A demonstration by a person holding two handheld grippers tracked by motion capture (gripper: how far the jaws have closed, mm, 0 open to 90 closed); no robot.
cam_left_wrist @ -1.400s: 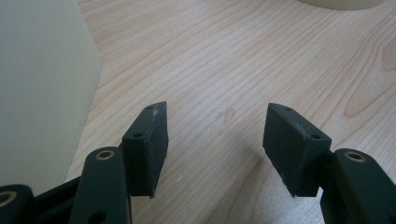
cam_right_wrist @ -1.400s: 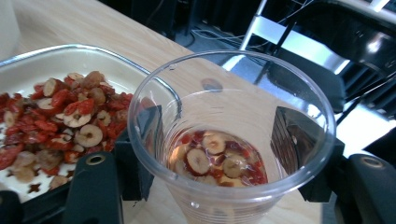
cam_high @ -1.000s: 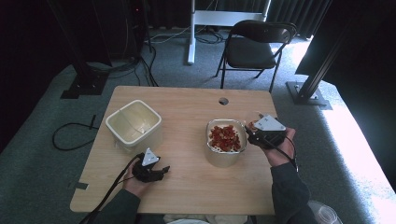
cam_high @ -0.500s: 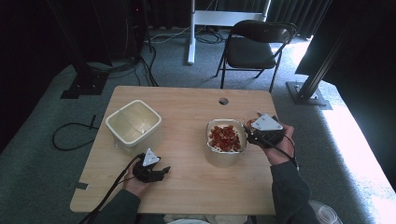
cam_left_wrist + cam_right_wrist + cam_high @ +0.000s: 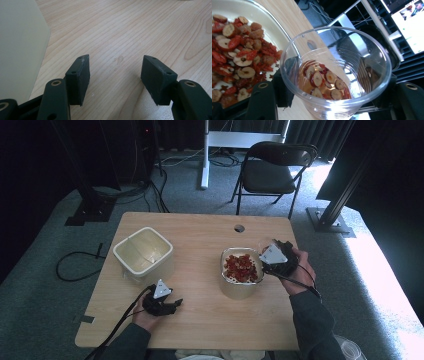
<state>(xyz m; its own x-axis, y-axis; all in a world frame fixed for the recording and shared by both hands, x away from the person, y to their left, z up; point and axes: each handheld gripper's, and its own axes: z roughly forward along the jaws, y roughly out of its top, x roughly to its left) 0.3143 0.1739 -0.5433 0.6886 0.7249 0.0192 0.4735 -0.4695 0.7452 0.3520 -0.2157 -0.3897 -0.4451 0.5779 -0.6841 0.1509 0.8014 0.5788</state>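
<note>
At right of centre in the high view, the right gripper (image 5: 266,261) pinches a clear plastic cup (image 5: 336,72) just beside the upper right rim of a cream container (image 5: 241,290) heaped with sliced dried red fruit (image 5: 241,268). In the right gripper view the cup sits at the centre of the frame, clamped between the two black jaws, with a small layer of the fruit slices on its bottom; the filled container lies in the upper left of that frame. Low and left of centre in the high view, the left gripper (image 5: 170,305) rests on the wooden table (image 5: 200,235), its jaws spread apart over bare wood with nothing between them. An empty cream tub (image 5: 143,251) stands in the left half of the tabletop, well apart from the filled one. A black folding chair (image 5: 272,170) stands beyond the table's far edge.
</note>
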